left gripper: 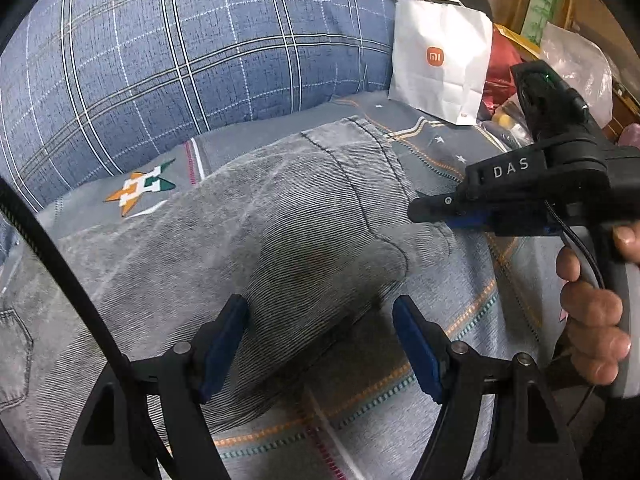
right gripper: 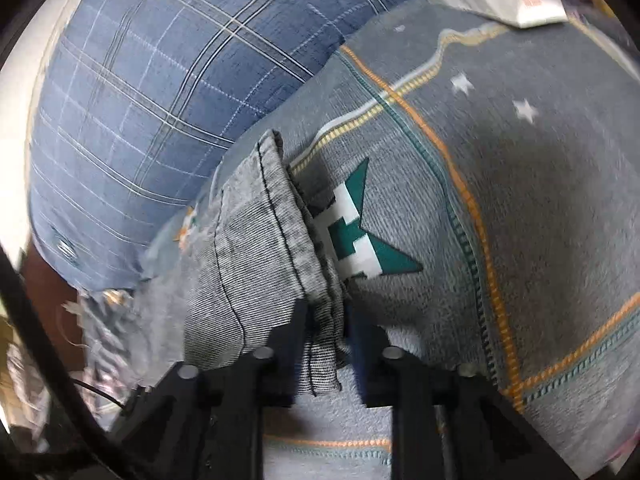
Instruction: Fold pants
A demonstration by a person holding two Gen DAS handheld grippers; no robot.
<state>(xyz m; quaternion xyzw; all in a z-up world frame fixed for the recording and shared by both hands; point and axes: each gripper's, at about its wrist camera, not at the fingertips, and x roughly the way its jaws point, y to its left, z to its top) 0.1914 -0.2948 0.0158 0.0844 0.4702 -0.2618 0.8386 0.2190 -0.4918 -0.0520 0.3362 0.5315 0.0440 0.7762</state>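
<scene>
Grey denim pants (left gripper: 280,232) lie across a grey-blue patterned bedsheet (left gripper: 460,340). My left gripper (left gripper: 320,320) is open, its blue pads on either side of the near edge of a pant leg, holding nothing. My right gripper (left gripper: 424,210) shows at the right of the left wrist view, pinched on the far hem of the leg. In the right wrist view the right gripper (right gripper: 326,316) is shut on the stitched hem of the pants (right gripper: 280,232) and holds it lifted off the sheet (right gripper: 520,200).
A large blue plaid pillow (left gripper: 180,48) lies behind the pants. A white paper bag (left gripper: 440,64) with an orange logo stands at the back right, with red and clear plastic bags (left gripper: 576,60) beside it. A star print (right gripper: 352,232) marks the sheet.
</scene>
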